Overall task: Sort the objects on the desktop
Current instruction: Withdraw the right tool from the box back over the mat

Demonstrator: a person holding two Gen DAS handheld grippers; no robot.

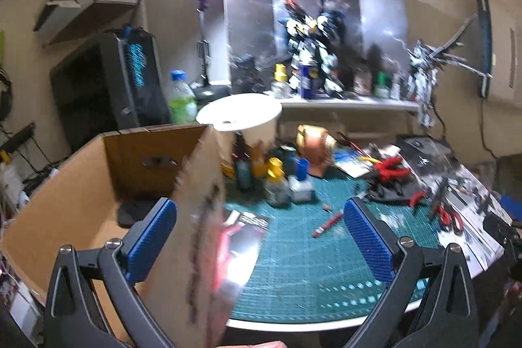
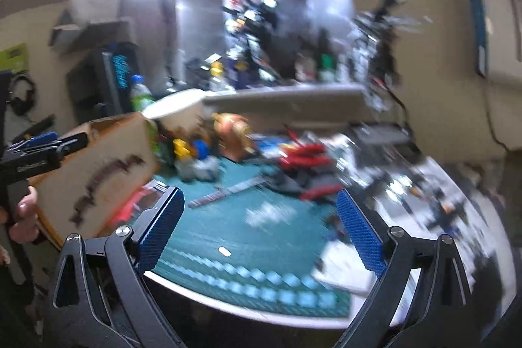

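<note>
My left gripper (image 1: 261, 230) is open and empty, hovering over the right wall of an open cardboard box (image 1: 81, 204) at the desk's left edge. A dark round object (image 1: 130, 212) lies inside the box. On the green cutting mat (image 1: 310, 253) lie a red pen (image 1: 326, 224), a glossy booklet (image 1: 244, 237), small paint bottles (image 1: 277, 181) and red nippers (image 1: 390, 168). My right gripper (image 2: 261, 227) is open and empty above the mat's (image 2: 244, 237) front edge. The right wrist view is blurred; it shows the box (image 2: 98, 168) and the left gripper's body (image 2: 42, 155) at the left.
A white bucket (image 1: 241, 116) and a green-labelled bottle (image 1: 181, 97) stand behind the box. A brown head model (image 1: 314, 149) sits mid-desk. Manuals and parts (image 1: 456, 201) cover the right side. A raised shelf (image 1: 342, 101) at the back holds robot models and bottles.
</note>
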